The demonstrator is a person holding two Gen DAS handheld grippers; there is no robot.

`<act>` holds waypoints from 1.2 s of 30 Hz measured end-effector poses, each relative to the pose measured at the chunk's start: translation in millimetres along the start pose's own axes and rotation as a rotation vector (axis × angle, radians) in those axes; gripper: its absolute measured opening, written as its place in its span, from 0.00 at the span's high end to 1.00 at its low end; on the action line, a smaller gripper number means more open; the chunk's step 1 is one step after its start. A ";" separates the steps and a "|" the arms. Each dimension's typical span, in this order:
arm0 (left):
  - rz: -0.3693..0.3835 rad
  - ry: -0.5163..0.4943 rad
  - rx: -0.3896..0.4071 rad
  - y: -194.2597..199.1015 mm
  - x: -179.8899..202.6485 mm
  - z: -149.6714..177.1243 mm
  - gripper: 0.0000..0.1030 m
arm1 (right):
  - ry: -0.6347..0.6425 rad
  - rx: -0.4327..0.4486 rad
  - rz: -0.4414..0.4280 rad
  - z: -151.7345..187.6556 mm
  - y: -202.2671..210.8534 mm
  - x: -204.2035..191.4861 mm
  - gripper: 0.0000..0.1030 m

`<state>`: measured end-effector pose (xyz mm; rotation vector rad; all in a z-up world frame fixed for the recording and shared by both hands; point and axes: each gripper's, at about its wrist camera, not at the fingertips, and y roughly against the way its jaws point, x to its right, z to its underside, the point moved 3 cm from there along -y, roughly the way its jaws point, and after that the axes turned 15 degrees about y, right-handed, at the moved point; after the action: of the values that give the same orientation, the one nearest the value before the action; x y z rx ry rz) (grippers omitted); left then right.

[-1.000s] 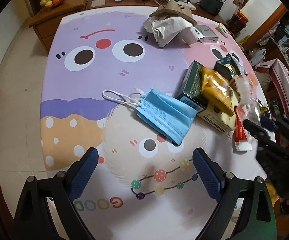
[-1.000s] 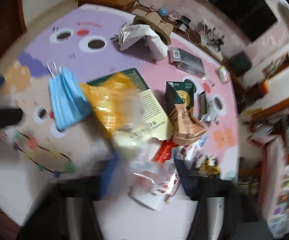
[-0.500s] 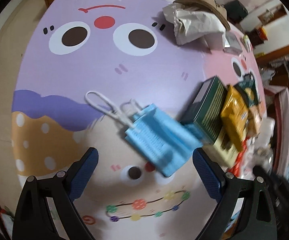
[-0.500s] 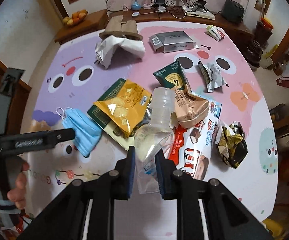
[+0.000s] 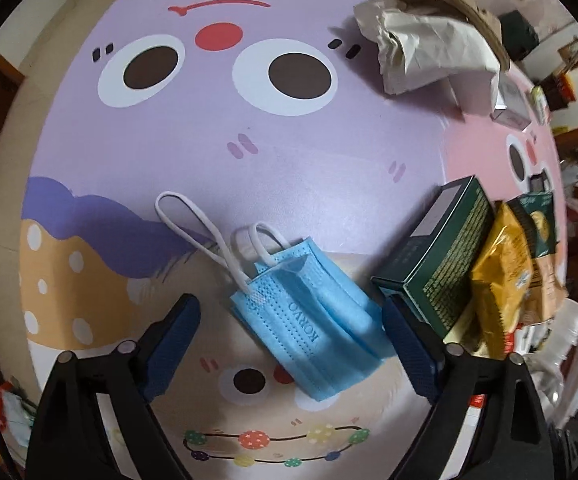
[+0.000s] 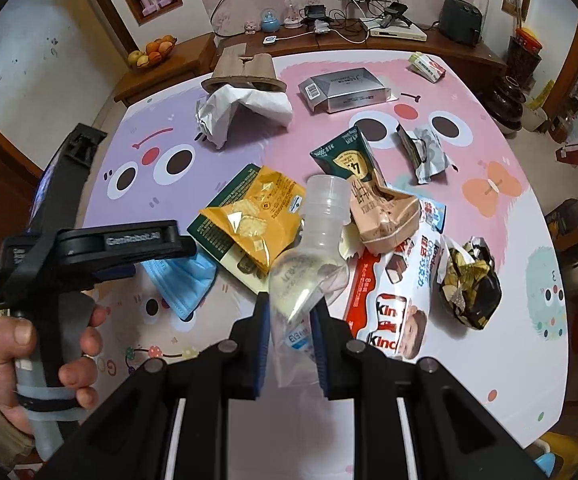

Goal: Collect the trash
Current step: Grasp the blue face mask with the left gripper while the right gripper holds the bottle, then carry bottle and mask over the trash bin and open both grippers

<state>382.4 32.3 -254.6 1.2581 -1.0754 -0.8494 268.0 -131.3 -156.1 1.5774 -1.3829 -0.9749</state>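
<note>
A blue face mask (image 5: pixel 309 320) with white ear loops lies flat on the cartoon-print table (image 5: pixel 249 152). My left gripper (image 5: pixel 289 308) points straight down over it. Its jaws stand wide on either side of the mask and are closing, and the pads are not pressing on it. The mask (image 6: pixel 185 280) also shows in the right wrist view, partly hidden behind the left gripper's body. My right gripper (image 6: pixel 289 306) is shut on a crushed clear plastic bottle (image 6: pixel 313 248), held above the table with its cap end pointing away.
A green box (image 5: pixel 441 256) under a yellow snack bag (image 5: pixel 501 280) lies just right of the mask. A milk carton (image 6: pixel 369 188), a Kinder wrapper (image 6: pixel 397 292), a foil wrapper (image 6: pixel 469 280), a silver box (image 6: pixel 345 88) and crumpled white paper (image 6: pixel 241 108) are scattered about. A person's hand (image 6: pixel 9 344) holds the left gripper.
The left gripper has come down and rolled, so the mask now lies between its fingers and looks larger. The right gripper has swung and steadied, with the bottle held up.
</note>
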 end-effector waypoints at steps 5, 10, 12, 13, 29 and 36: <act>-0.081 -0.095 0.055 0.7 11.4 12.8 0.46 | -0.030 -0.002 -0.014 8.0 0.8 1.7 0.81; -0.038 -0.152 0.078 5.1 12.0 27.8 0.88 | -0.054 0.006 -0.027 17.6 5.2 1.2 0.81; -0.015 -0.153 0.080 7.1 11.3 32.2 0.92 | -0.064 0.012 -0.036 21.6 7.3 0.2 0.81; 0.002 -0.154 0.079 9.5 9.8 35.1 0.92 | -0.069 0.015 -0.044 24.1 8.7 -0.5 0.81; 0.200 -0.122 0.234 129.0 -40.7 155.6 0.93 | -0.051 0.115 -0.221 94.3 79.3 -5.2 0.82; 0.215 -0.115 0.300 162.2 -62.1 267.8 0.93 | -0.004 0.131 -0.301 167.0 118.5 1.9 0.82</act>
<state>98.4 31.4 -108.9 1.3216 -1.4432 -0.6165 70.0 -155.8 -109.8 1.9225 -1.2555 -1.0799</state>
